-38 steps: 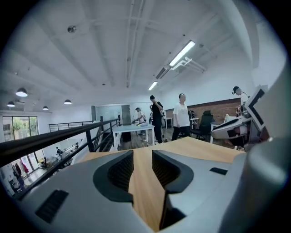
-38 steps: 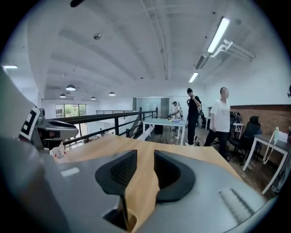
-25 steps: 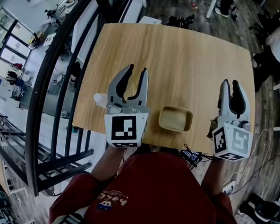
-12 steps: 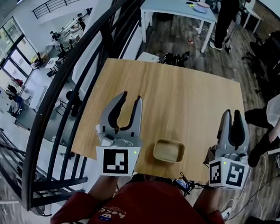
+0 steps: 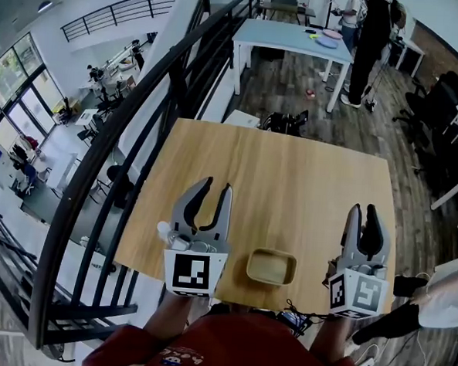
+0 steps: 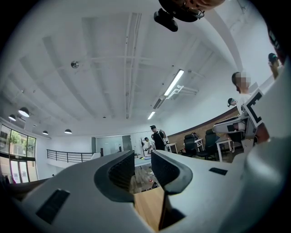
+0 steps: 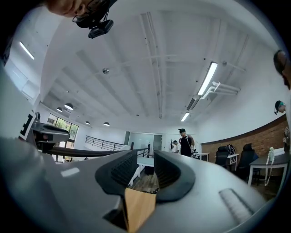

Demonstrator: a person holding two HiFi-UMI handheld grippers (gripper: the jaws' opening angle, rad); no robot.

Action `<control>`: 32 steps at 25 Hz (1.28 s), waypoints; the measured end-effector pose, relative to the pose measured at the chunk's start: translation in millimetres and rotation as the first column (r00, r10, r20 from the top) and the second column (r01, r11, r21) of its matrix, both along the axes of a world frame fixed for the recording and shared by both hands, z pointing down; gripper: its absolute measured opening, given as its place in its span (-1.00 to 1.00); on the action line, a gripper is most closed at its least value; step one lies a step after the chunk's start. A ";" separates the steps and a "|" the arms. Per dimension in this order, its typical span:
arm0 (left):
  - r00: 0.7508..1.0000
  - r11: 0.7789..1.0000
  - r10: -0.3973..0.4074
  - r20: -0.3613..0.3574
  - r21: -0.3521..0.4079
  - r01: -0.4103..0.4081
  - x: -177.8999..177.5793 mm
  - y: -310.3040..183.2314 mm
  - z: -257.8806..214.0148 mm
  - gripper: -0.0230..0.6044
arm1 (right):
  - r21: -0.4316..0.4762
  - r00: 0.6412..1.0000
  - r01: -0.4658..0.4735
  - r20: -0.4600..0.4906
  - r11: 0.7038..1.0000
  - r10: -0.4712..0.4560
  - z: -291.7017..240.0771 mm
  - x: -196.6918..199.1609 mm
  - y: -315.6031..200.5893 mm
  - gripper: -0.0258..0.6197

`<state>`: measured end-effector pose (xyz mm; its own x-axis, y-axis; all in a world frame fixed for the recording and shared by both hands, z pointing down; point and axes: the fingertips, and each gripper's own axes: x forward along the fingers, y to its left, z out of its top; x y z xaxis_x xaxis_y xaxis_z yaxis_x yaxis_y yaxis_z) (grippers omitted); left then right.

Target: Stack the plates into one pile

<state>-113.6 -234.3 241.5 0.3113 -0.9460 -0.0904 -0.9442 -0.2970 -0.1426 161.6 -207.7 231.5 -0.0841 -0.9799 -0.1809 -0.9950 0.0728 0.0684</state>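
Now that both tools are lifted higher off the bench (image 5: 291, 174) than a second ago, stacking looks basically done: the tan plates (image 5: 270, 267) are seen as one pile at the near edge, between the left tool (image 5: 218, 185) and the right tool (image 5: 363, 210). The left jaws have just been eased closer but are kept apart, nothing between them. The right jaws are parted and empty too. A small white thing (image 5: 163, 230) is spotted left and cables (image 5: 302, 314) near; nothing is blocked.
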 end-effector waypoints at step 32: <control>1.000 1.000 0.006 -0.010 -0.013 -0.006 -8.0 0.0 10.9 -0.91 | -0.059 0.995 0.074 -0.057 0.996 -0.077 16.1 -19.2 -5.3 -0.89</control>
<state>-121.6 -234.4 252.4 0.3160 -0.9453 -0.0812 -0.9437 -0.3044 -0.1292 142.4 -213.0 247.6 -0.1672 -0.9788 -0.1182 -0.9808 0.1530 0.1207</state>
